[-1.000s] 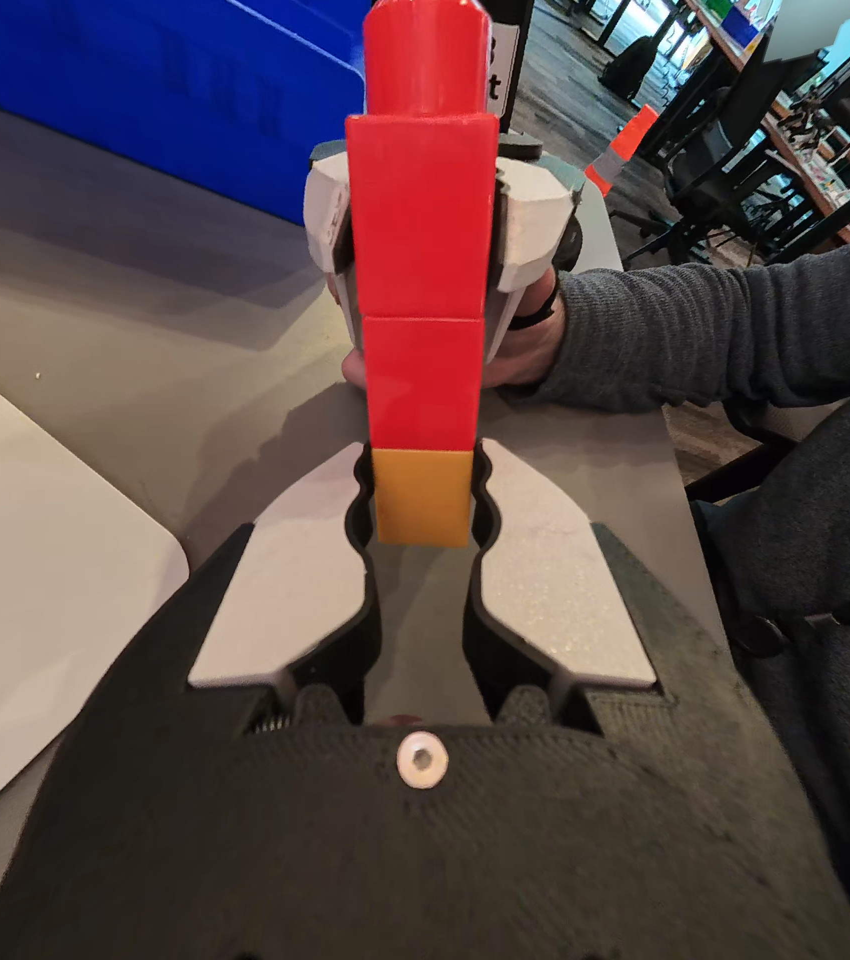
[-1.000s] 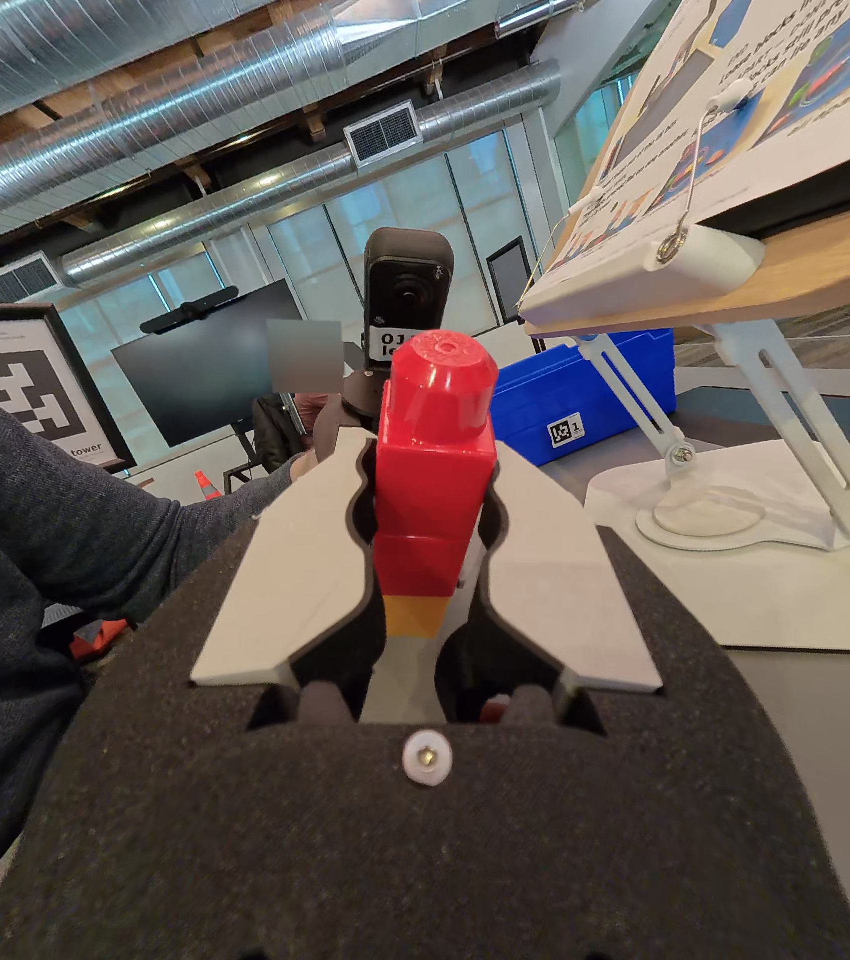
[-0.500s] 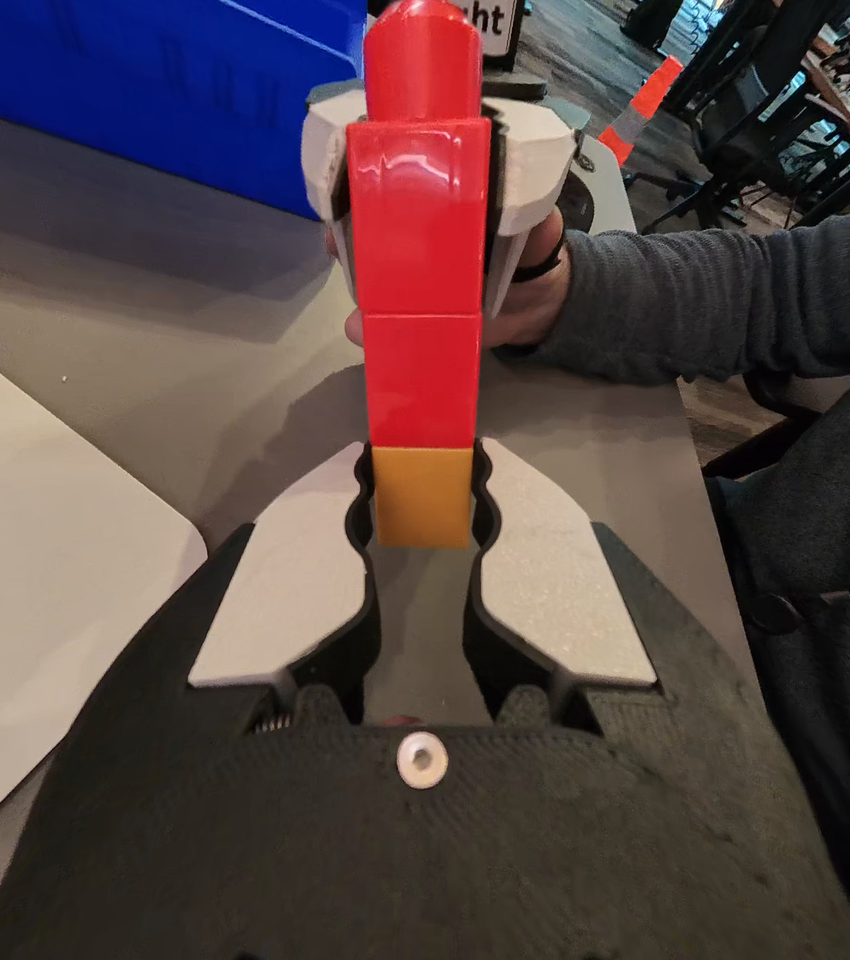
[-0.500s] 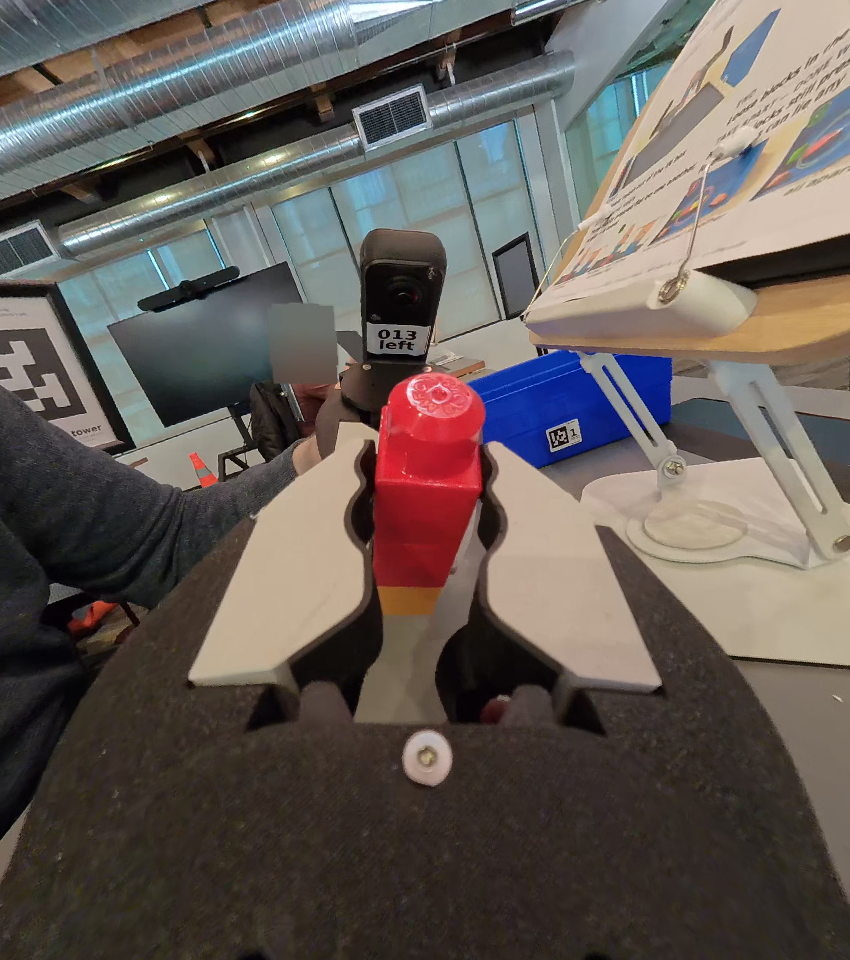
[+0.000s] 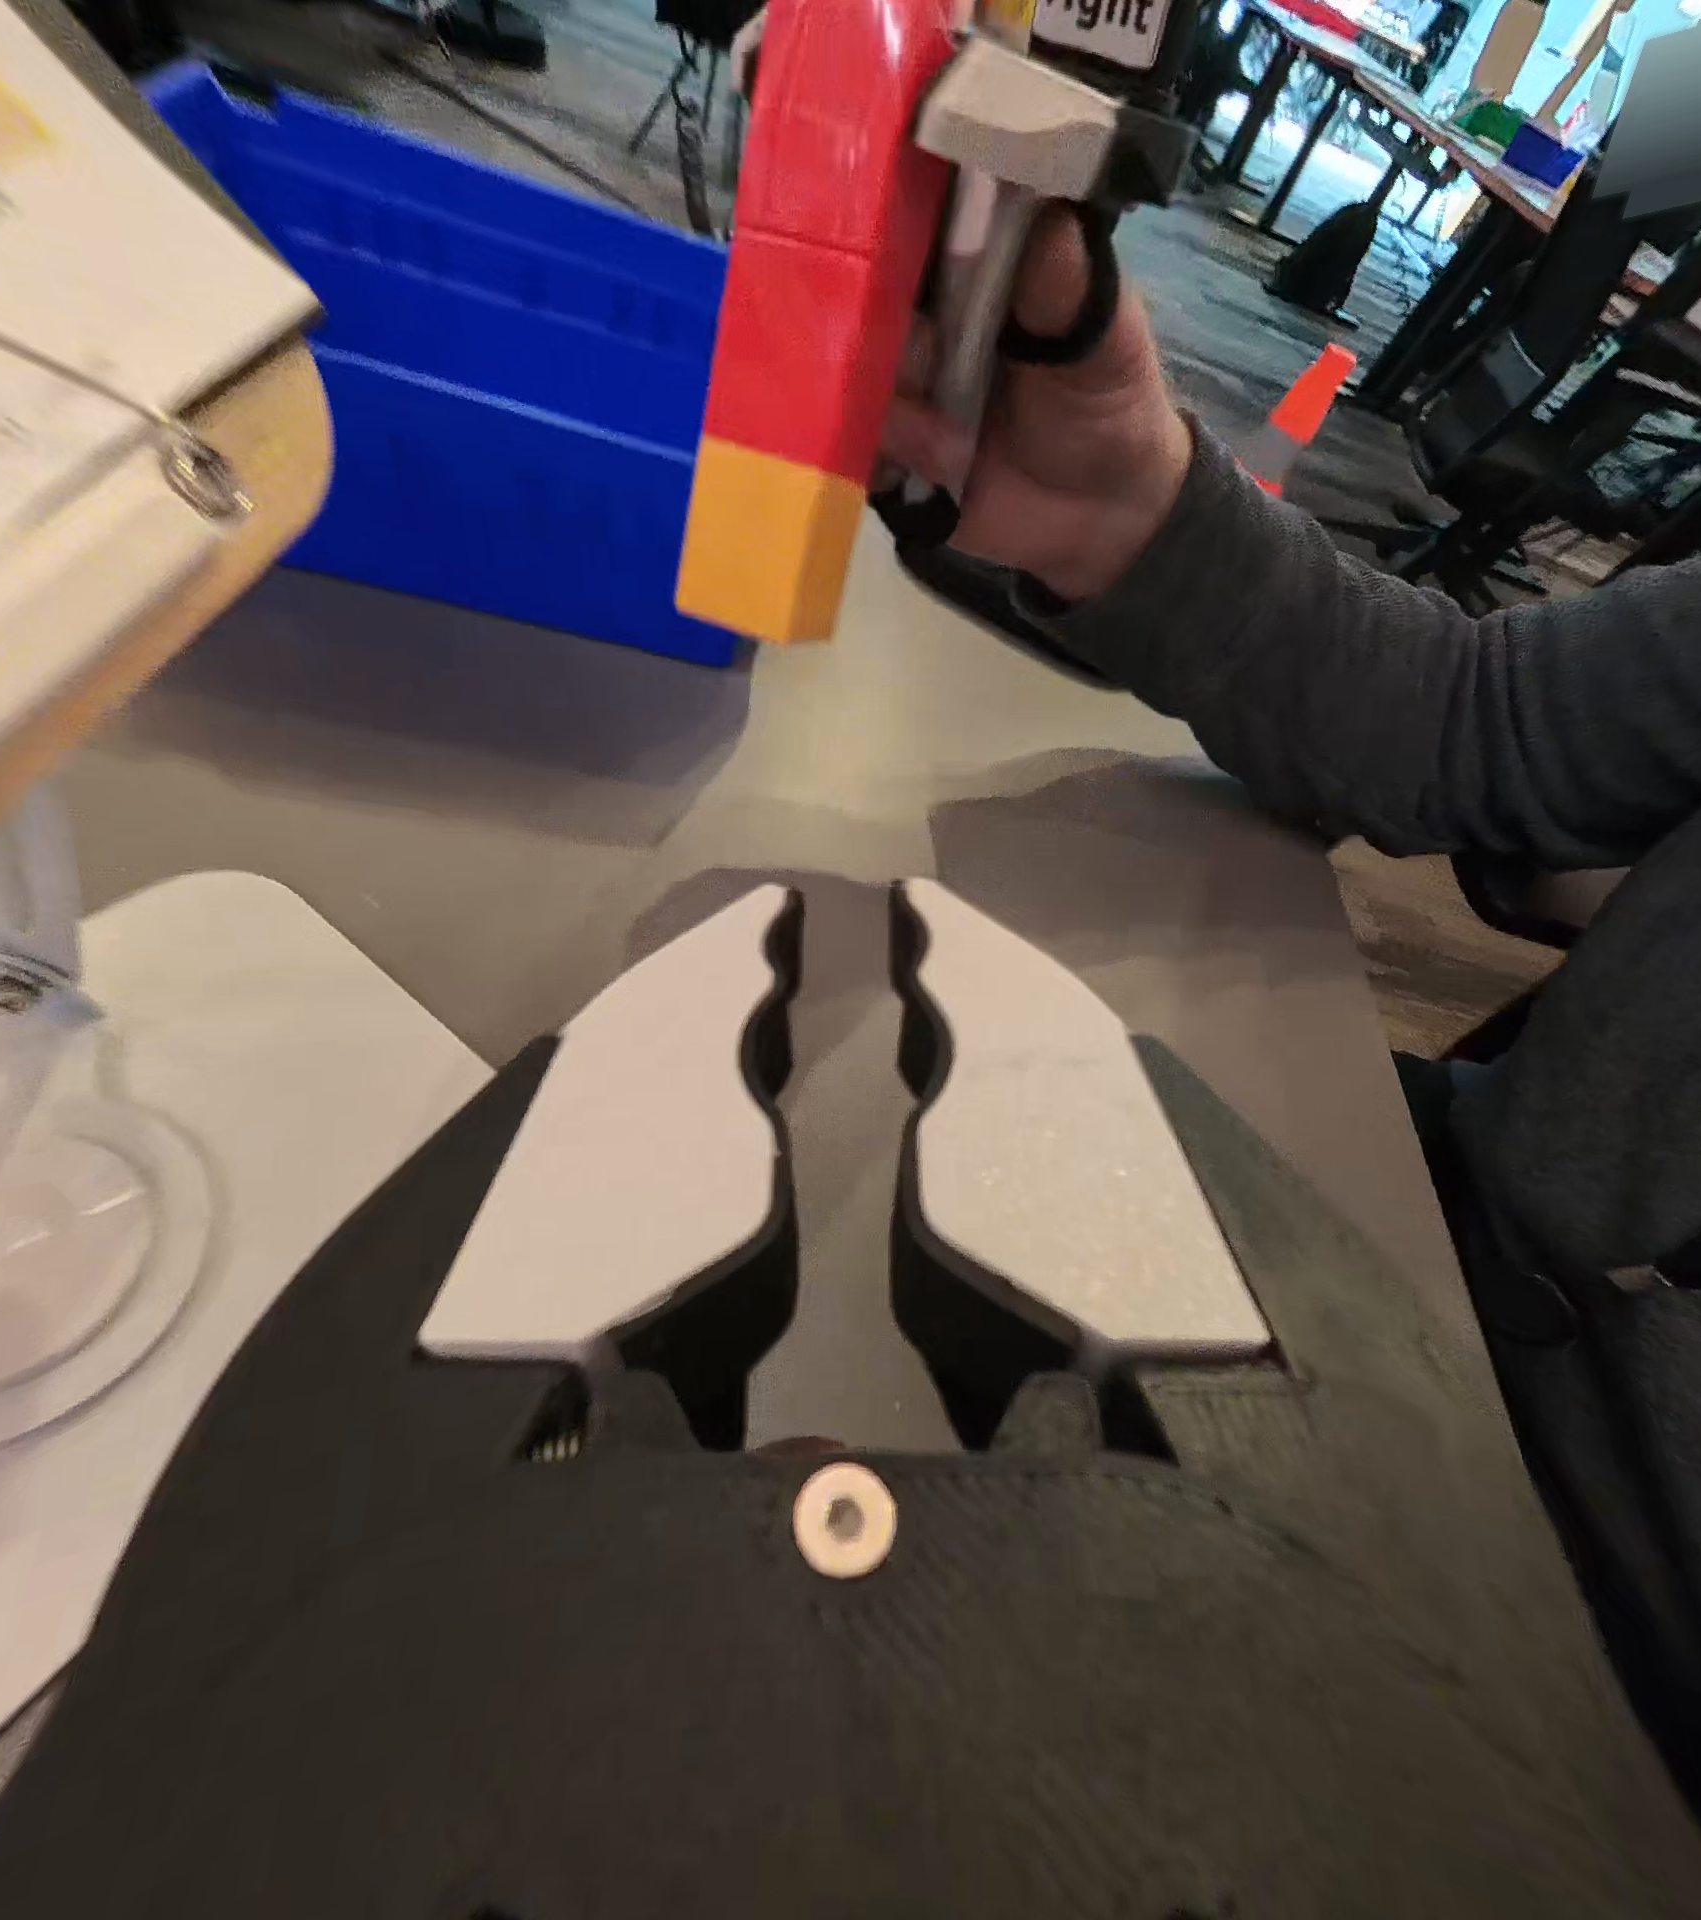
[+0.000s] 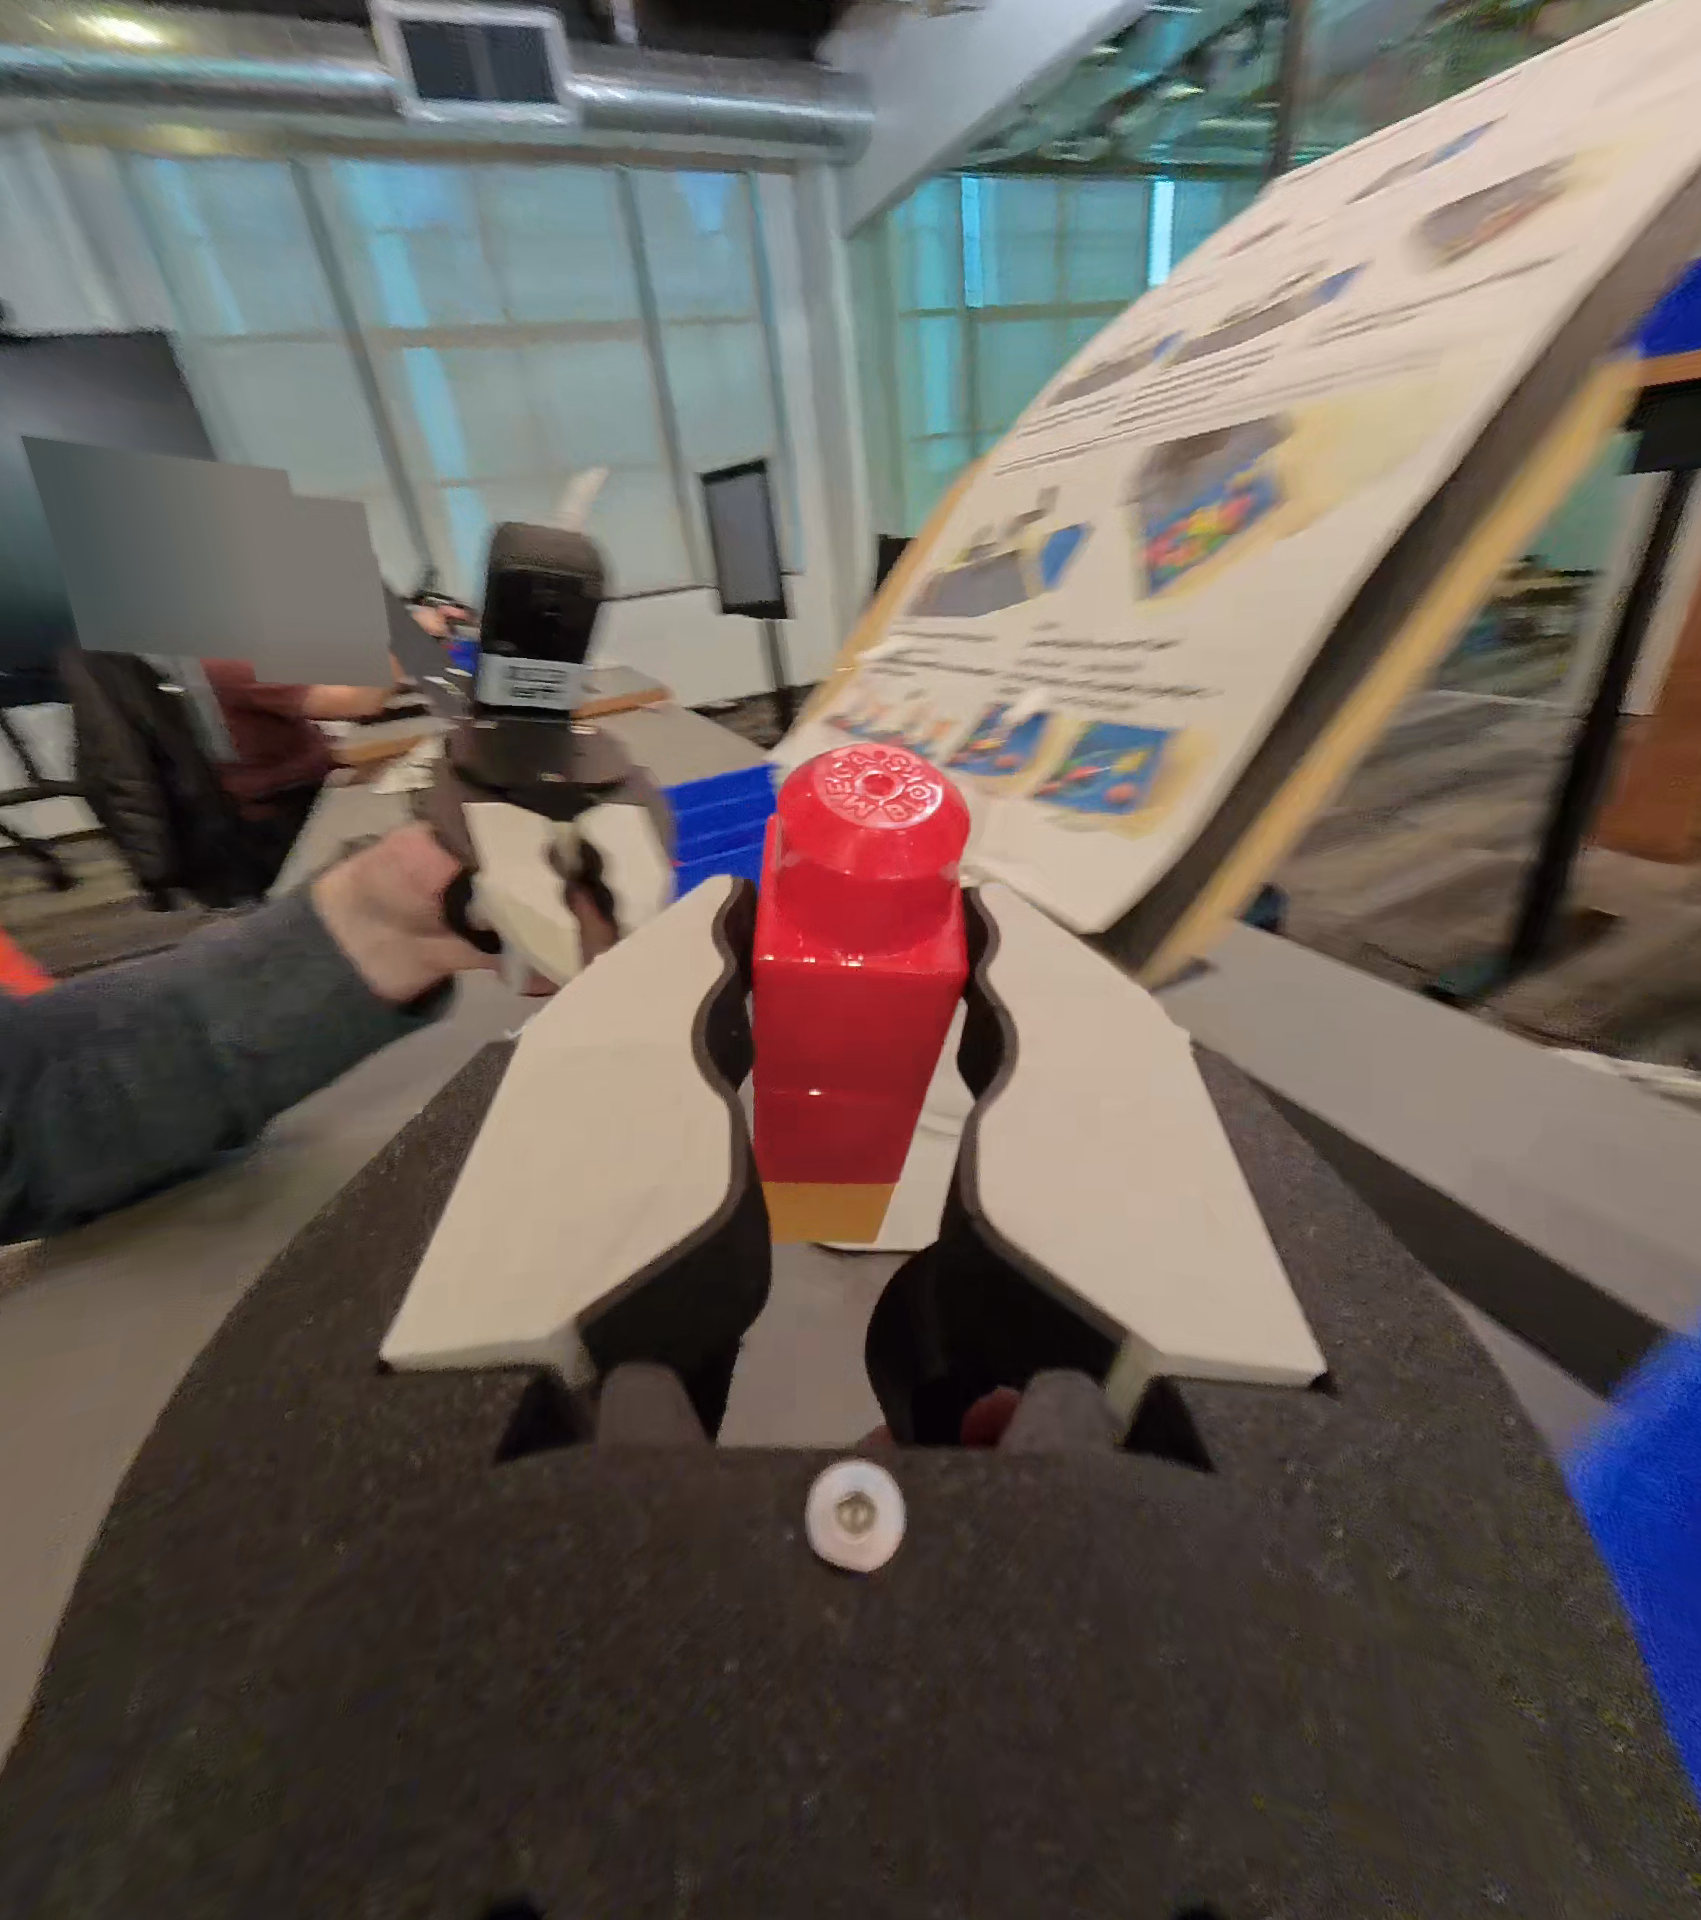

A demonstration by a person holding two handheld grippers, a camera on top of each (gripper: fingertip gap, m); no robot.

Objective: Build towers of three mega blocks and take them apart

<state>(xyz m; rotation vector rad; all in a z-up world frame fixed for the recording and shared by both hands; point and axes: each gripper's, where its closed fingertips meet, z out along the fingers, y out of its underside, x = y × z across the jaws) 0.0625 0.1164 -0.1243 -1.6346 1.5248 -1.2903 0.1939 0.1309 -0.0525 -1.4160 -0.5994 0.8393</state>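
A tower of three mega blocks (image 6: 856,1039), two red on top of one orange, is held in my right gripper (image 6: 851,914), which is shut on the upper red block. In the left wrist view the tower (image 5: 804,312) hangs tilted above the grey table (image 5: 825,748), with the orange block (image 5: 768,540) at its bottom and nothing around it. My left gripper (image 5: 843,904) is empty, its jaws a narrow gap apart, low over the table below and in front of the tower. It also shows in the right wrist view (image 6: 565,873), to the left of the tower.
A blue bin (image 5: 513,364) stands behind the tower. A tilted document stand (image 5: 46,364) on a white base (image 5: 150,1091) is at the left; its board (image 6: 1241,520) fills the right wrist view's right side. A person's grey sleeve (image 5: 1448,707) crosses at the right. The tips of one gripper are about 15 cm away from the tips of the other. The white base (image 5: 150,1091) lies some 20 cm from my left tips, 30 cm from my right tips.
My left gripper has let go of the orange block, drawn back and down, and its jaws have narrowed. My right gripper has lifted the whole tower up and tilted it.
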